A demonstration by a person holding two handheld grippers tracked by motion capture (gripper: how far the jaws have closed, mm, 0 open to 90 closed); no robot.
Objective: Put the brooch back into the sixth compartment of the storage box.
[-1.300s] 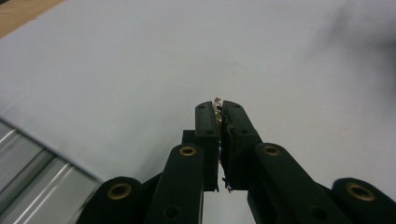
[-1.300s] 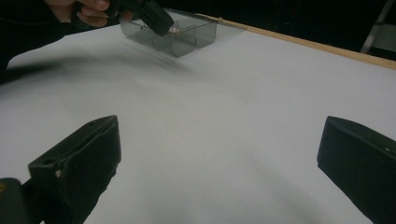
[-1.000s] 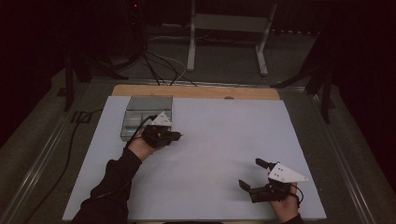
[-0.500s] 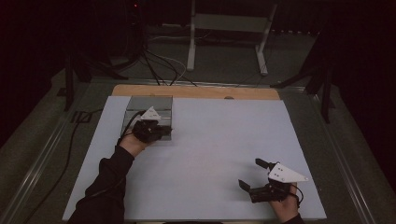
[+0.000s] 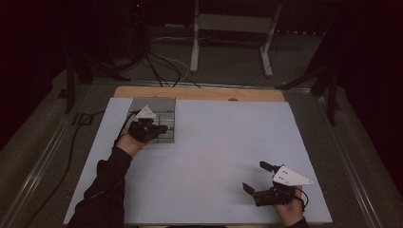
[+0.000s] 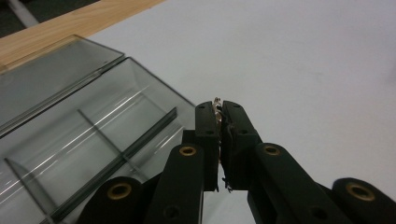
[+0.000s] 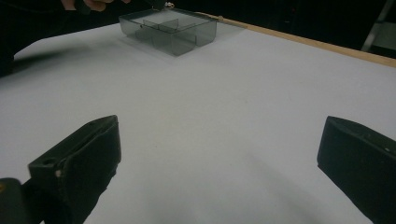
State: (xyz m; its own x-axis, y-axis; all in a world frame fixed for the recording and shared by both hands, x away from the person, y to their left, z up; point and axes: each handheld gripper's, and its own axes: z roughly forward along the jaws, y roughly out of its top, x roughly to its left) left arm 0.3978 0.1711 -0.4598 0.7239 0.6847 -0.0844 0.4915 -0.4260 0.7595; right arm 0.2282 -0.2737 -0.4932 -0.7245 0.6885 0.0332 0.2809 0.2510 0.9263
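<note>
Left tongs (image 6: 219,109) pinch a small metal piece (image 6: 216,103) above the compartment box (image 6: 93,135); right tongs (image 7: 219,163) gape.

In the left gripper view, a small, pale metallic scrap (image 6: 217,103) is pinched between the closed jaws of the left claw (image 6: 219,140), near the middle of the frame. Only a sliver peeks out at the jaw tips, too little to tell what it is. The clear grey plastic divided box (image 6: 84,140) runs off the left and bottom edges, and the claw's black arms hide its near corner. In the high view, the hand and claw cover part of that box (image 5: 164,116) at upper left. The right claw (image 7: 219,158) is cut off by the lower corners of the right gripper view.
</note>
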